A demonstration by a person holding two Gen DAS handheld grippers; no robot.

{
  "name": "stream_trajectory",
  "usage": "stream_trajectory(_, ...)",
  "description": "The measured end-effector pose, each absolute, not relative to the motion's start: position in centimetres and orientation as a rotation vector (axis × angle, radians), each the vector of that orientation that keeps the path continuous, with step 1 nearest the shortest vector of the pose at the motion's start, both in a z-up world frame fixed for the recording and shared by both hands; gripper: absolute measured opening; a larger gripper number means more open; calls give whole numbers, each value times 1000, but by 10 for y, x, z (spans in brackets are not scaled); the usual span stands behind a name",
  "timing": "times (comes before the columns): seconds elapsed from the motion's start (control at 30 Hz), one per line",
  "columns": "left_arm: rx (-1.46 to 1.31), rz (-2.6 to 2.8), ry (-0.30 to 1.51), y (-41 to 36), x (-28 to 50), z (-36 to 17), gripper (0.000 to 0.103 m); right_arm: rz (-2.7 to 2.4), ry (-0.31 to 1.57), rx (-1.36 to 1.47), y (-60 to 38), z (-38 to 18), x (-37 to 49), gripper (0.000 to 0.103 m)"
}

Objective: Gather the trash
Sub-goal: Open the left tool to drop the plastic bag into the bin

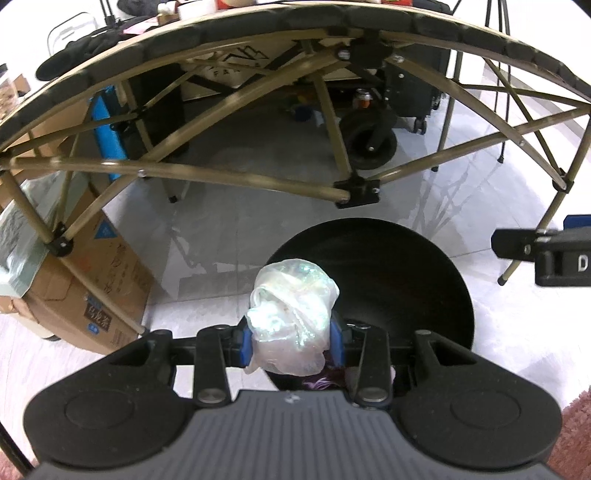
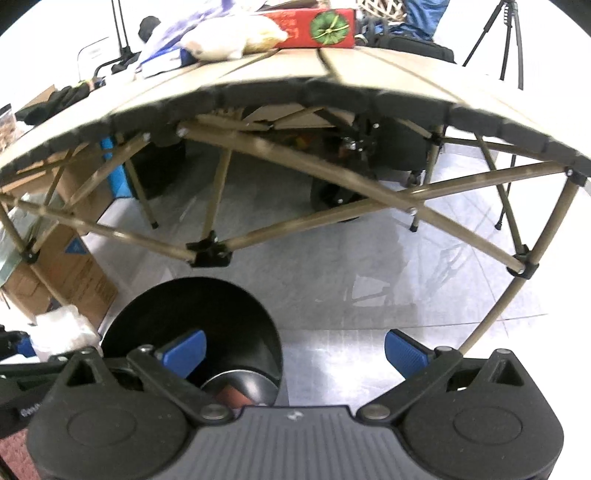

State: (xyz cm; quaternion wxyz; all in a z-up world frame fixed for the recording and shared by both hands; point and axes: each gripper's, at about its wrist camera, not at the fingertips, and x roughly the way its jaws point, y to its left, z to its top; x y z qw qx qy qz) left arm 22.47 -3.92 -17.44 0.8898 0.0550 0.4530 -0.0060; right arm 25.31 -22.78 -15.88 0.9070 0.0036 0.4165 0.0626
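Left gripper fingers clamped on crumpled plastic bag, black bin below at 1 o'clock, right gripper fingers spread wide, empty, folding surface at 12 o'clock.

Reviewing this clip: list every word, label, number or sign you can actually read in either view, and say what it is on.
"D": white letter on the right claw's body, cut off at the frame edge.
"FA": start of a printed word on the tan panel under the table, the rest hidden by struts.
Cardboard box: dark label and blue triangle sign, print too blurred to read.
Red box on the table: green round emblem, lettering too small to read.
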Motion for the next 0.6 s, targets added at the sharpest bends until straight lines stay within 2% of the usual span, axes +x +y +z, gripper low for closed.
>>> stream_trajectory(0.6,147,-100,1021,-75,258,-202,39,50,873,7,-240,-163,257,103)
